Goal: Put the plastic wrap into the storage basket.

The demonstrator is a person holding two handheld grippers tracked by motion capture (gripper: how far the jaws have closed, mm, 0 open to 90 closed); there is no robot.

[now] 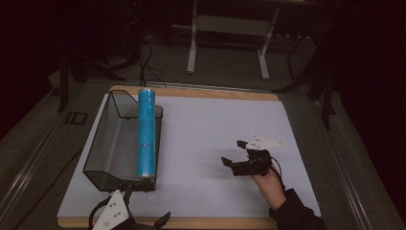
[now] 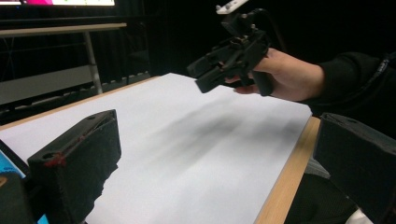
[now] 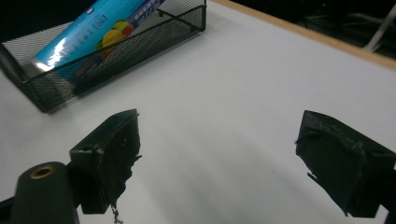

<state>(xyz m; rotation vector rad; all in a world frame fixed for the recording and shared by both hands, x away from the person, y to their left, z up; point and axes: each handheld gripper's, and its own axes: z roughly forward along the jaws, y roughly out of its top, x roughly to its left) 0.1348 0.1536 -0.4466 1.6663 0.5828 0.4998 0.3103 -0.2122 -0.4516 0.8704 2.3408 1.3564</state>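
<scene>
dim room, with a white sheet (image 1: 210, 139) covering the wooden table (image 1: 268, 96) and a black mesh basket (image 1: 103, 143) over at nine o'clock, a blue tube (image 1: 147, 132) lying along its right rim. the right gripper (image 1: 235, 153) hangs above the sheet at about four o'clock, jaws spread wide with nothing between them. the left gripper (image 1: 148, 213) sits at six o'clock by the near edge, close to the basket's near end, jaws also wide apart and empty.
</scene>
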